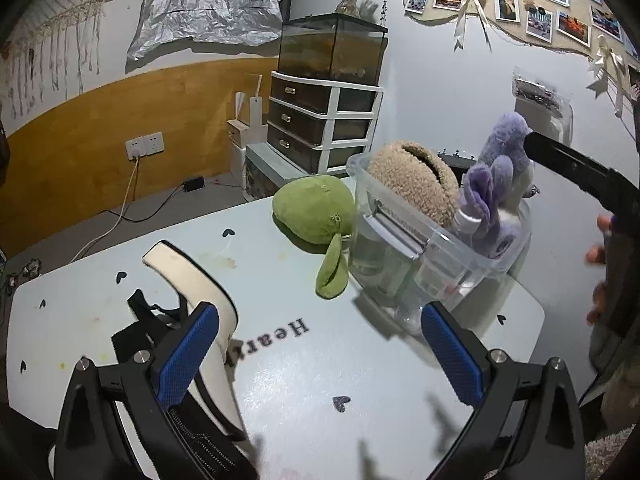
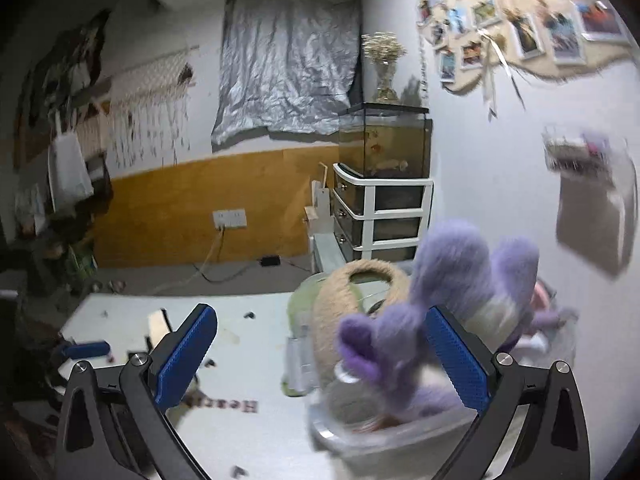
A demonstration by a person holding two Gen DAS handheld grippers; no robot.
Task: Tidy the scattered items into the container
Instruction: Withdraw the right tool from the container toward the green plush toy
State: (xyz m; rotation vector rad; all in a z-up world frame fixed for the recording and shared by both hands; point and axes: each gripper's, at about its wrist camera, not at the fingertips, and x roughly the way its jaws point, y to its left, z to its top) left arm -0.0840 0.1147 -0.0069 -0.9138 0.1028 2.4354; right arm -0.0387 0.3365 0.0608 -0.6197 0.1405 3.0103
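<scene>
A clear plastic container (image 1: 460, 236) stands on the white table (image 1: 280, 360). It holds a tan fuzzy plush (image 1: 412, 182), a purple plush toy (image 1: 496, 184) and a small bottle (image 1: 466, 218). A green plush (image 1: 316, 212) lies on the table against the container's left side. A cream and black eye mask (image 1: 192, 276) lies by my left gripper's left finger. My left gripper (image 1: 320, 352) is open and empty, low over the table. My right gripper (image 2: 320, 360) is open and empty above the container (image 2: 384, 436), with the purple plush (image 2: 440, 300) just beyond its fingers.
A drawer unit (image 1: 324, 120) with a glass tank (image 1: 332, 48) on top stands behind the table. The right-hand gripper's black arm (image 1: 580, 168) reaches in at the right of the left wrist view. The table edge runs close behind the container. Cables lie on the floor.
</scene>
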